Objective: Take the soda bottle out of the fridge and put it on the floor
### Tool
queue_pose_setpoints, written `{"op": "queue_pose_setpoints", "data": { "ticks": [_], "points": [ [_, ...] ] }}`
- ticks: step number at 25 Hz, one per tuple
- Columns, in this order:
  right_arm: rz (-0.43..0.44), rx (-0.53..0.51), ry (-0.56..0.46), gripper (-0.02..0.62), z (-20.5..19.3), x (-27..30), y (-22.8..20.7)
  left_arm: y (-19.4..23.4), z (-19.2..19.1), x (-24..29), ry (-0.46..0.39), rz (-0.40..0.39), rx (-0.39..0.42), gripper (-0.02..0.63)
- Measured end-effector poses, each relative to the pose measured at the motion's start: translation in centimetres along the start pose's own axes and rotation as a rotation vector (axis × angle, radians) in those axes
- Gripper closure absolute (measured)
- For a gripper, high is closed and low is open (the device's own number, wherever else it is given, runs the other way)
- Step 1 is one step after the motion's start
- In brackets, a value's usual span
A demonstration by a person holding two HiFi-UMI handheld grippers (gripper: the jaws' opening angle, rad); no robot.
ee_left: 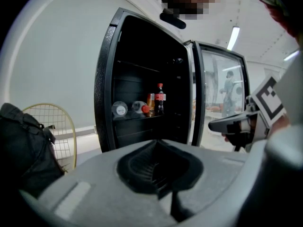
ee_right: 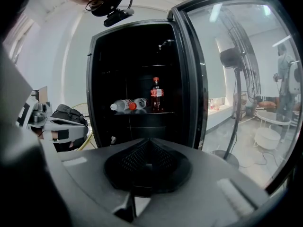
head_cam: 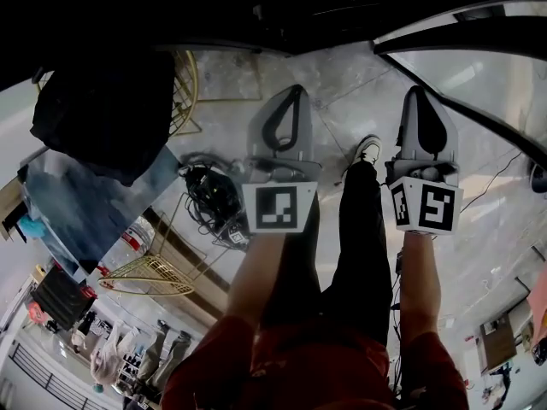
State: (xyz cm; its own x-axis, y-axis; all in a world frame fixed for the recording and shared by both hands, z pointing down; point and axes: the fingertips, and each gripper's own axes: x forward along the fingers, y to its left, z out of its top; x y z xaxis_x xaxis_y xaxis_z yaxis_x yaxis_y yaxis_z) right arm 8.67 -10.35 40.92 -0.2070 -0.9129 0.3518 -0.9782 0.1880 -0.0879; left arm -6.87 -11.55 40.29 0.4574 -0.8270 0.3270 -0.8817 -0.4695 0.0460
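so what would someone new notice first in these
The black fridge fills the middle of both gripper views, its glass door swung wide open. On a shelf inside, a red-capped soda bottle stands upright beside clear bottles lying on their sides. In the head view the left gripper and right gripper are held side by side, jaws shut and empty.

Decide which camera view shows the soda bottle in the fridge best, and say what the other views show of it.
The right gripper view: the soda bottle stands upright, slightly larger, clear of the lying bottles. The left gripper view shows it close beside an orange container. The head view does not show it.
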Motion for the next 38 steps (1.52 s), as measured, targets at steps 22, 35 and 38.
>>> {"op": "queue_pose_setpoints", "data": {
  "ticks": [22,35,38],
  "points": [
    [0.031,-0.029,-0.173,0.474,10.3,8.7,-0.8,0.1,1.4,-0.4,-0.036,-0.003,-0.010,0.606],
    [0.015,-0.022,-0.189,0.334,15.1,14.8,-1.5,0.2,1.3,-0.7,-0.017,0.001,-0.016,0.606],
    [-0.016,0.002,-0.189,0.312,15.9,16.1,-2.2,0.2,1.3,-0.7,-0.010,-0.002,-0.014,0.606]
  ]
}}
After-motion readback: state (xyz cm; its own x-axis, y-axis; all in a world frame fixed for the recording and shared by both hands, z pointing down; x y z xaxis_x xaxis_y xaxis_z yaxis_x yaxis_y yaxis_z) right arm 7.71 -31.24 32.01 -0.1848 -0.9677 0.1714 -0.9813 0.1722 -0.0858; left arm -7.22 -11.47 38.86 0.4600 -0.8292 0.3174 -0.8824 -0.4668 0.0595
